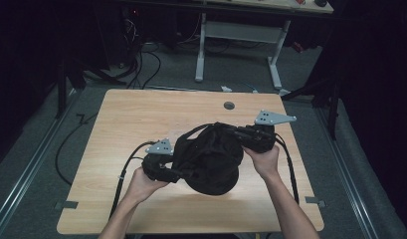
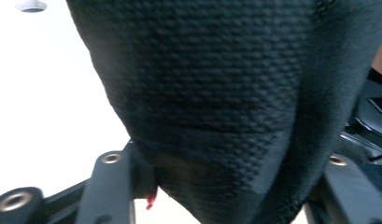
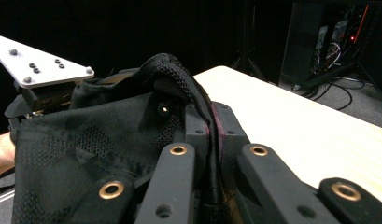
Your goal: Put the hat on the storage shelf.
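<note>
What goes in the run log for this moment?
left gripper: open around black mesh fabric | right gripper: shut on fabric edge | fabric over wooden table

Black bag (image 1: 211,159) blocks table (image 1: 121,124) centre btwn both tools (far and left tabletop bare).

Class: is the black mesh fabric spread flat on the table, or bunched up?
Bunched up. The black mesh fabric sits as a rounded heap between the left gripper and right gripper, its edge pinched by the right.

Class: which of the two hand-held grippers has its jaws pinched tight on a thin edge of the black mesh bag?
The right hand-held gripper: its jaws nearly meet on the black mesh bag's edge. The left hand-held gripper's jaws stand wide around bunched fabric.
</note>
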`<state>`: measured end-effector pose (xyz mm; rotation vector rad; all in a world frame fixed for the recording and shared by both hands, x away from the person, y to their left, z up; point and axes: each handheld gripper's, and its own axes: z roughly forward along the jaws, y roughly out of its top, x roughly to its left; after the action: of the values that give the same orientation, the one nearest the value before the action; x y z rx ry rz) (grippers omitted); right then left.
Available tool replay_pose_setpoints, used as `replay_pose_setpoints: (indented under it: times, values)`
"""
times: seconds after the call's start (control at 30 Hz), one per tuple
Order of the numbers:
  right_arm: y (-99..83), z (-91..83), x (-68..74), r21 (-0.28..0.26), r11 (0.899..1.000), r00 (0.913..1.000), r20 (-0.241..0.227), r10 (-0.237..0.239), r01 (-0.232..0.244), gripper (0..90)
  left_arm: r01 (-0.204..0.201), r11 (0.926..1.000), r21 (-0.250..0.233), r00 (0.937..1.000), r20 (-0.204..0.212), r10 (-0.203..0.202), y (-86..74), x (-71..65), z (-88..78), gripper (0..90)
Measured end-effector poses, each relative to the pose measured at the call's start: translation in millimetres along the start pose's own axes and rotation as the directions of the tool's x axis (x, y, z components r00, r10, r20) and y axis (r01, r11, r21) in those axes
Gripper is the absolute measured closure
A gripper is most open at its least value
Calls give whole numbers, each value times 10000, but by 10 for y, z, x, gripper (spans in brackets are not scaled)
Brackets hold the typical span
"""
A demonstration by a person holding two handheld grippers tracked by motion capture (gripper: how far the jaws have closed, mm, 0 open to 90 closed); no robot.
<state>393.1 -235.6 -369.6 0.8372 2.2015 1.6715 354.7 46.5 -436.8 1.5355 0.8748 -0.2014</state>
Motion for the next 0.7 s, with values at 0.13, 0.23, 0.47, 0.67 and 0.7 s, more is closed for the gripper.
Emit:
replay_pose_setpoints:
  times: [0.13, 0.23, 0.47, 0.67, 0.7]
  values:
    - [8, 44, 1, 10, 10000, 10000, 22, -65, 65, 864, 0, 9998, 176, 9991, 412, -7, -14, -41, -24, 642]
    - [5, 79, -18, 79, 10000, 10000, 62, -2, 1, 863, 35, 9998, 210, 9982, 590, -47, -6, -71, -61, 727]
    - [2, 125, -30, 172, 9998, 10000, 48, 47, -48, 856, -63, 9999, 99, 9986, 531, 58, 31, -113, -139, 864]
    - [22, 151, -36, 217, 9996, 9998, 5, 189, -189, 750, 31, 9999, -152, 10000, 74, -30, 36, -133, -169, 875]
    - [26, 141, -38, 220, 9995, 9997, 64, 244, -245, 673, 43, 9998, -182, 10000, -16, -43, 34, -132, -172, 875]
